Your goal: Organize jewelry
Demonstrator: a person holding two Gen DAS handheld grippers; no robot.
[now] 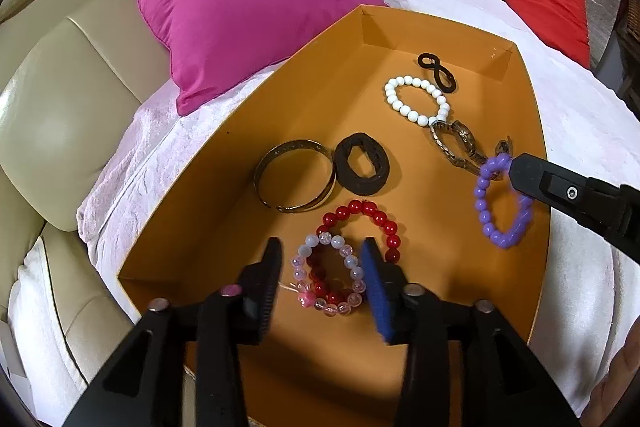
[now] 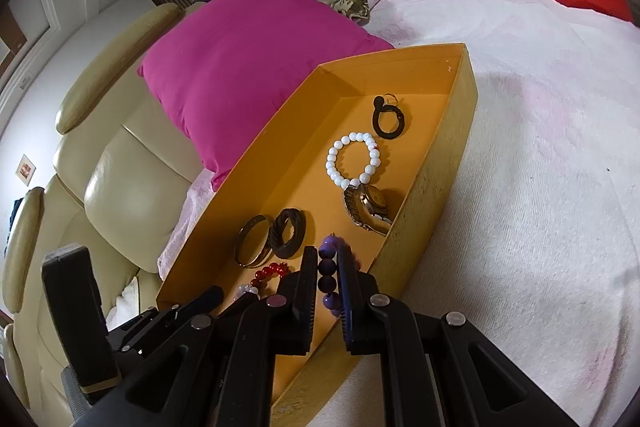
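An orange box lies on a white blanket and holds jewelry. My left gripper is open above a pale pink bead bracelet that lies over a red bead bracelet. My right gripper is shut on a purple bead bracelet, which hangs from it inside the box in the left wrist view. Also in the box lie a brass bangle, a black fabric band, a white bead bracelet, a metal watch and a black loop.
A magenta pillow lies just beyond the box's left wall. A cream leather sofa is at the left. A red cushion lies at the far right. The white blanket spreads right of the box.
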